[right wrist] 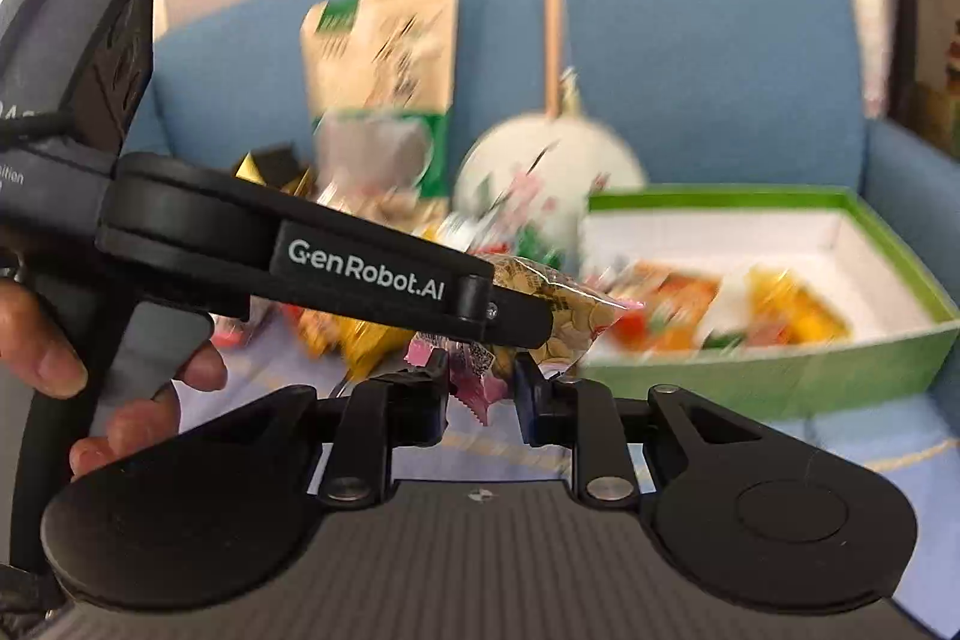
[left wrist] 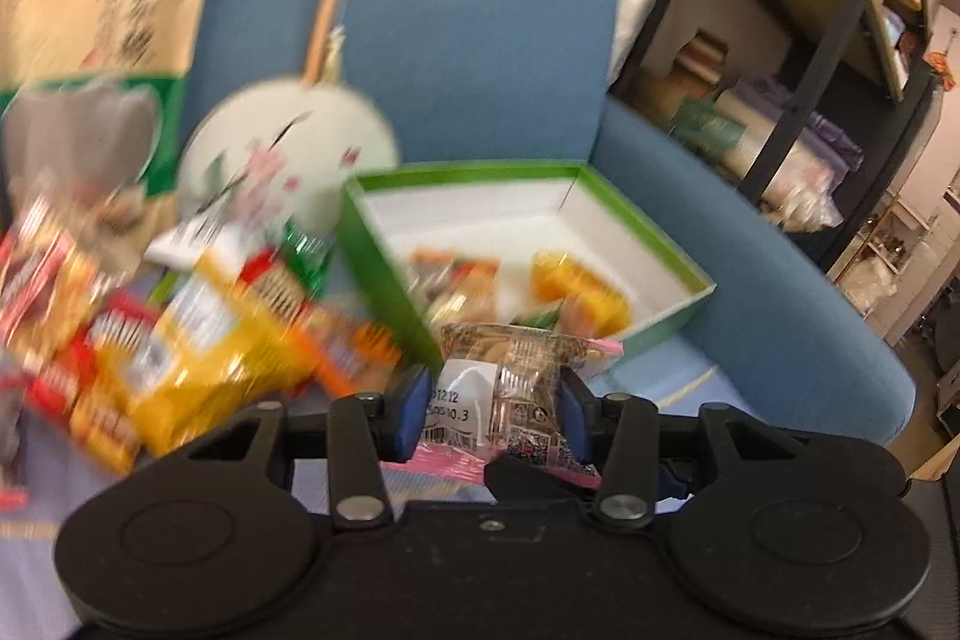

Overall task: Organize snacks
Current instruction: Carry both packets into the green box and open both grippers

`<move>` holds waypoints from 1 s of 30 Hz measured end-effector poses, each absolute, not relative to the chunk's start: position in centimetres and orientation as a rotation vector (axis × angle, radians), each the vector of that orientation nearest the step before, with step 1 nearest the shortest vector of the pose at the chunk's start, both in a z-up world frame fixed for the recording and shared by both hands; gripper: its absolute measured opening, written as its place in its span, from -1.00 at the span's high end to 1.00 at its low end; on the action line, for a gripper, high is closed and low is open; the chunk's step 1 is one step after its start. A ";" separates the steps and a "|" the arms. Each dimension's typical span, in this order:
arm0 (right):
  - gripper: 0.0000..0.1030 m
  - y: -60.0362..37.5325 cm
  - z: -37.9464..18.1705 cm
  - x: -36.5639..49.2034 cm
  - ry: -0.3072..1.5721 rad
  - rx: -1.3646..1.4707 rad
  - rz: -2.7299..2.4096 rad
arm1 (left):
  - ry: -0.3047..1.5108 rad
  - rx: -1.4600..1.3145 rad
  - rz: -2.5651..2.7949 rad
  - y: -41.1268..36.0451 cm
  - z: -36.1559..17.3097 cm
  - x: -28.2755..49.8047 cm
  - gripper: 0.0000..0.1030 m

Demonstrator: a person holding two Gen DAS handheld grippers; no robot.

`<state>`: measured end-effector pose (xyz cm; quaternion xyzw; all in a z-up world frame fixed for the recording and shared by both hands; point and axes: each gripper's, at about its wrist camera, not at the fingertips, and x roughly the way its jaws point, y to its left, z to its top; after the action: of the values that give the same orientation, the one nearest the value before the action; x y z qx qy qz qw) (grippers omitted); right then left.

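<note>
Left gripper: was clamped on a clear-wrapped snack packet, its blue pads pressed against the packet's two sides.
Clear-wrapped snack packet: was held upright between the jaws, its printed date label turned toward the camera, its top edge standing above the pads.
Right gripper: was closed on a pink-wrapped snack, which was pinched between the pads with its crimped edge hanging below them.
Green box: was seen just beyond the left gripper and to its right, lid off, white inside, with several orange and yellow snack packs already lying in it.
Snack pile: was spread to the left of the left gripper, on the blue sofa; details were blurred.
Round fan: was propped against the sofa back, beyond the pile.
Hand: was wrapped round the left gripper's handle.
</note>
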<state>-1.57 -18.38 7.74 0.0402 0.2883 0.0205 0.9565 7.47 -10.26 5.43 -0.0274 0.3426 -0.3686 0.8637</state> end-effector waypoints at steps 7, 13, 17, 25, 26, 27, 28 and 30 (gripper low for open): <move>0.24 -21.7 7.9 0.2 0.523 0.026 -0.015 | 0.697 -0.063 -0.807 -14.5 6.5 9.9 -0.36; 0.24 -23.6 6.3 1.3 0.544 0.023 -0.040 | 0.697 -0.040 -0.803 -17.0 5.1 11.2 -0.36; 0.07 -24.1 4.6 1.9 0.562 0.032 -0.049 | 0.690 -0.020 -0.789 -17.3 4.0 11.6 -0.64; -0.90 -22.9 3.4 1.3 0.578 -0.048 -0.078 | 0.642 -0.062 -0.649 -14.3 4.1 10.5 -1.00; -0.93 -22.8 3.6 1.2 0.573 -0.051 -0.078 | 0.644 -0.066 -0.646 -14.0 4.2 10.5 -1.00; -0.98 -22.7 3.9 1.0 0.566 -0.051 -0.078 | 0.645 -0.070 -0.638 -13.5 4.4 10.3 -1.00; -1.00 -22.5 4.3 0.9 0.556 -0.049 -0.078 | 0.646 -0.076 -0.625 -13.0 4.7 10.2 -1.00; -1.00 -22.2 5.0 0.6 0.538 -0.047 -0.080 | 0.642 -0.092 -0.603 -12.0 5.2 9.8 -1.00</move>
<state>0.63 -22.17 4.97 -0.0232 0.2655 -0.0393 0.9630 9.79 -11.98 5.19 -0.0447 0.3108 -0.2918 0.9035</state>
